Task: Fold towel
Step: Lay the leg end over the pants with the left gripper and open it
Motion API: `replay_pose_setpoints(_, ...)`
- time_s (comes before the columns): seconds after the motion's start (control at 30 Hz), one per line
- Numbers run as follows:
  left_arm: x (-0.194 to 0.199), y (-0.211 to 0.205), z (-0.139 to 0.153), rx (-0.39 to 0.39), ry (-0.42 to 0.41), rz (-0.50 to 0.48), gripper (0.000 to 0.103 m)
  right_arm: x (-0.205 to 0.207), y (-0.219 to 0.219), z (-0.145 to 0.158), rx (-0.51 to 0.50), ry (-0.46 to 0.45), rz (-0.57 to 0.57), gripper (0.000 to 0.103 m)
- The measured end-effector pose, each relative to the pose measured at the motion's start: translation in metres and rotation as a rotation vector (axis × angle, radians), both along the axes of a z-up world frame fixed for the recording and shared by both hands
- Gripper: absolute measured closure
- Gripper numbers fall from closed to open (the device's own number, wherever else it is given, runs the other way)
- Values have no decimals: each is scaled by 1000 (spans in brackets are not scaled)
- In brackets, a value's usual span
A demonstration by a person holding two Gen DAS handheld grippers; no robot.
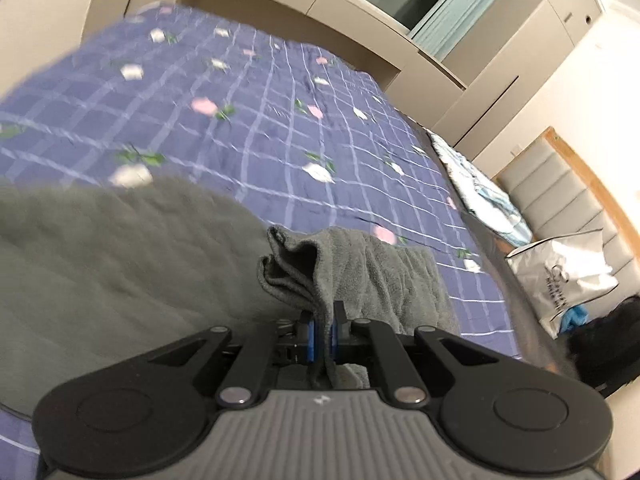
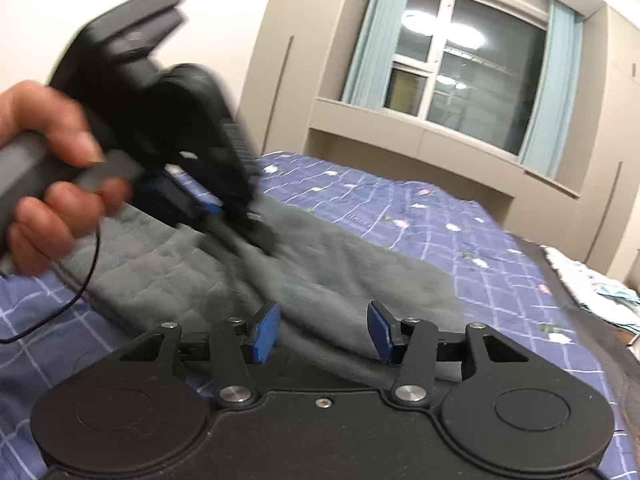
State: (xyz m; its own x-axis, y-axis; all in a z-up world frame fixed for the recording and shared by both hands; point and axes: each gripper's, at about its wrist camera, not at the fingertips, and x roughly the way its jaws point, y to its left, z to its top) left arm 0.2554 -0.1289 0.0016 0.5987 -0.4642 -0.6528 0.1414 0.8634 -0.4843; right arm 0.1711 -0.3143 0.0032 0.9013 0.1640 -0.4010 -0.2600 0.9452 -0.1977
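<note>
A grey towel (image 1: 120, 248) lies spread on a bed with a blue checked floral cover (image 1: 248, 120). My left gripper (image 1: 323, 312) is shut on a bunched edge of the towel (image 1: 304, 264), which stands up in folds between its blue pads. In the right wrist view the same towel (image 2: 340, 272) runs across the bed. My right gripper (image 2: 324, 330) stands open just above it, nothing pressed between its blue pads (image 2: 266, 332). The left gripper (image 2: 256, 232), blurred, is held by a hand (image 2: 52, 168) at the left and pinches the towel.
A beige wall unit with a window (image 2: 452, 72) and light blue curtains stands behind the bed. A patterned pillow (image 1: 480, 192), a padded headboard (image 1: 560, 184) and a white bag (image 1: 568, 276) are on the right. A thin black cable (image 2: 80, 288) hangs from the hand.
</note>
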Motion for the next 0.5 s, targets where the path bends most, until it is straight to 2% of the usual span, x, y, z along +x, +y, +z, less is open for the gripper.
replay_pose_setpoints(0.1,-7,25,8,66,-3,-8,97,1,3,8,21,-27,-22,30)
replay_pose_setpoints(0.2,-12,46,0,109,21,2,97,9,13,8,9,-20,-19,27)
replay_pose_setpoints(0.27,-15,60,-9,105,39,28,97,19,20,7,-6,2,-19,22)
replay_pose_setpoints(0.4,-16,72,-36,113,76,48,96,37,26,4,23,49,-28,6)
replay_pose_setpoints(0.5,-13,73,-50,118,77,53,96,55,28,-1,-16,66,-57,1)
